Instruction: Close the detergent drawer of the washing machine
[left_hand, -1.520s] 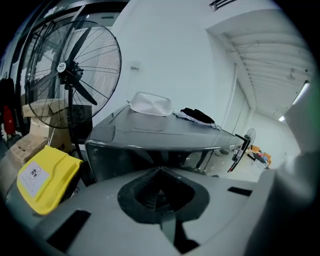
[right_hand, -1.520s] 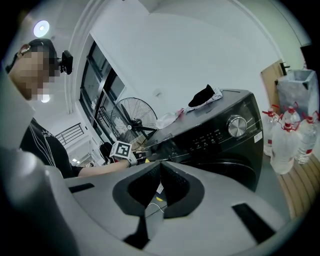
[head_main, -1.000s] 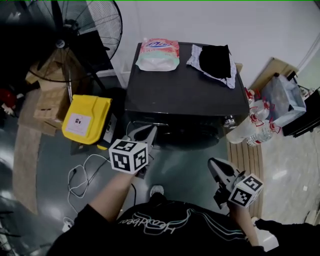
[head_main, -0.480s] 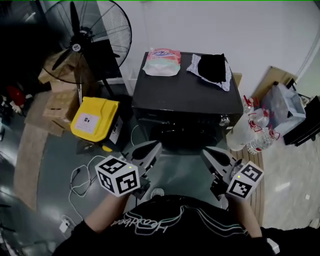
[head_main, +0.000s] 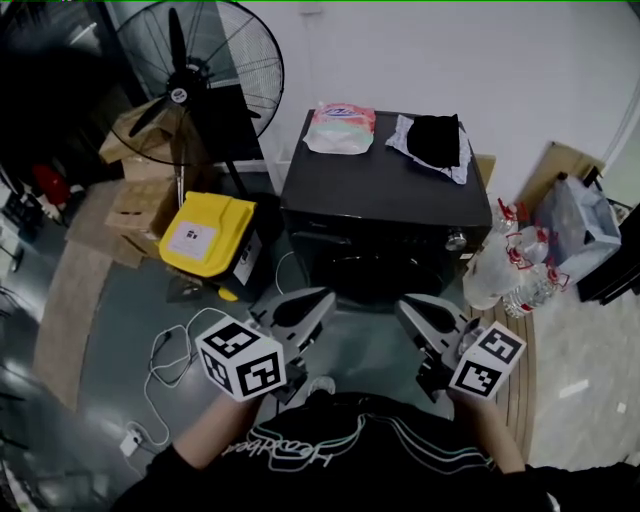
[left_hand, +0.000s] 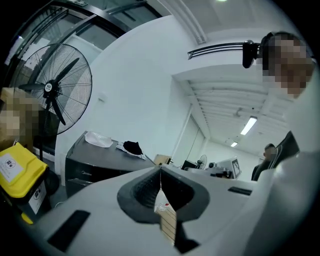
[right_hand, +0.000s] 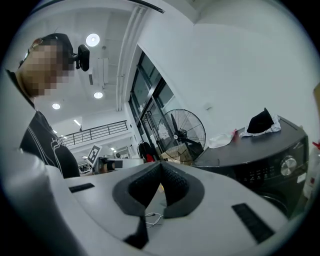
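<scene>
The black washing machine (head_main: 390, 190) stands against the white wall, seen from above in the head view. Its detergent drawer (head_main: 322, 240) is at the upper left of the front and looks flush with the panel, though that area is dark. My left gripper (head_main: 322, 297) and right gripper (head_main: 405, 305) hover side by side in front of the machine, touching nothing. Both are shut and empty. In the left gripper view the left gripper (left_hand: 160, 167) points past the machine (left_hand: 100, 157). In the right gripper view the right gripper (right_hand: 160, 162) has the machine (right_hand: 260, 160) to its right.
On the machine's lid lie a detergent bag (head_main: 340, 128) and a black cloth (head_main: 432, 138). A big fan (head_main: 200, 70), cardboard boxes (head_main: 140, 195) and a yellow box (head_main: 205, 235) stand to the left. Water bottles (head_main: 505, 265) crowd the right side. Cables (head_main: 165, 350) trail on the floor.
My left gripper has drawn back from the machine's upper-left front and dropped lower. The right gripper has moved up level with it. The whole view has backed away from the machine.
</scene>
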